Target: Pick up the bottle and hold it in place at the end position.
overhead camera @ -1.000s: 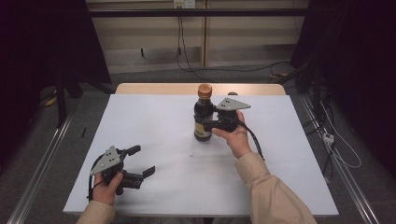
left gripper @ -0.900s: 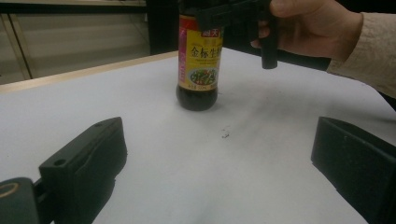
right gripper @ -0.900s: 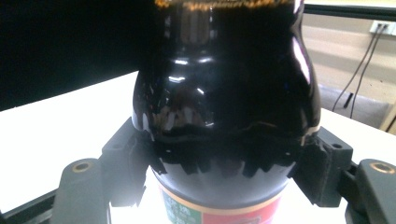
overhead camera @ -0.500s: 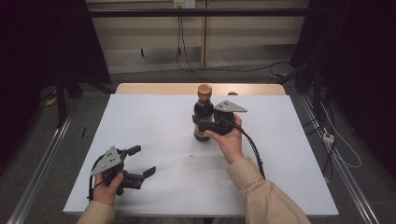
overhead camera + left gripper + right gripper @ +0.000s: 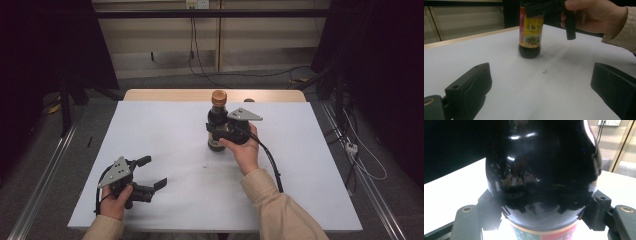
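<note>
A dark soy sauce bottle (image 5: 217, 131) with an orange-brown cap and a yellow and pink label stands upright near the middle of the white table (image 5: 165, 125). My right gripper (image 5: 215, 130) is shut on its upper body from the right, one jaw on each side. In the right gripper view the glossy black bottle (image 5: 541, 175) sits between the two fingers (image 5: 489, 212). My left gripper (image 5: 154, 171) rests open at the near left, with nothing between its jaws. It faces the bottle (image 5: 530, 32), which seems to rest on the table well ahead of it.
A small dark speck (image 5: 544, 71) lies on the table between the left gripper and the bottle. A wooden strip (image 5: 175, 95) runs along the table's far edge. Cables (image 5: 360, 160) trail on the floor at the right.
The right forearm has swung slightly left while the gripper stays shut on the bottle. The bottle keeps about the same spot. The left gripper has not moved.
</note>
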`<move>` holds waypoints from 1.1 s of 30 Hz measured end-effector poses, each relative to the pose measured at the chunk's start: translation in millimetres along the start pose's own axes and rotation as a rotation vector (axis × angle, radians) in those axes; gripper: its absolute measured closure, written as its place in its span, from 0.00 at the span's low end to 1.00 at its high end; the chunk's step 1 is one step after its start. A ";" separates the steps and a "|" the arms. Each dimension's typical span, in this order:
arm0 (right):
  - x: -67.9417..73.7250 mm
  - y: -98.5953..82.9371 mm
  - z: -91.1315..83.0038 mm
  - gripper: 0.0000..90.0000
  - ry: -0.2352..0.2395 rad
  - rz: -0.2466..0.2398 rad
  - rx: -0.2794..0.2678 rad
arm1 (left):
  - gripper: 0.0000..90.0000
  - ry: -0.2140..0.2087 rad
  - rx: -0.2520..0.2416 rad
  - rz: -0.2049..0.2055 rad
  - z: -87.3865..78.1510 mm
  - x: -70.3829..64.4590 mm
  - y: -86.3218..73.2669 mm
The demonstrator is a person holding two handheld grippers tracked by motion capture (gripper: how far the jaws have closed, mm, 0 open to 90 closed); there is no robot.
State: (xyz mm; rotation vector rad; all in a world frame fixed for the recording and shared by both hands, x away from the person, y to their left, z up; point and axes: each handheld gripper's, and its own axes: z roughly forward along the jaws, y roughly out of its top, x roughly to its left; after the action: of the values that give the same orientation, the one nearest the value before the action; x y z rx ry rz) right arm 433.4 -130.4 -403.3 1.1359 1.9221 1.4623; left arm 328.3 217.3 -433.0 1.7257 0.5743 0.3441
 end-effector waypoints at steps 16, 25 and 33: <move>-7.0 -0.8 -0.9 0.33 0.060 -0.044 0.001 | 0.03 0.077 0.020 -0.051 21.8 -1.4 13.4; -7.0 -1.1 -0.7 0.33 0.060 -0.046 0.000 | 0.06 0.108 -0.001 -0.087 32.0 6.8 38.6; -6.7 -1.1 -0.8 0.34 0.059 -0.047 0.001 | 0.06 0.092 -0.021 -0.081 43.3 13.3 60.4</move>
State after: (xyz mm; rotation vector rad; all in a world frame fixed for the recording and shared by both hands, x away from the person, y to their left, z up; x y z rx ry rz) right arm 436.1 -136.5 -404.8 1.0522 1.9760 1.4859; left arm 373.4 179.7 -385.6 1.6679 0.7027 0.3726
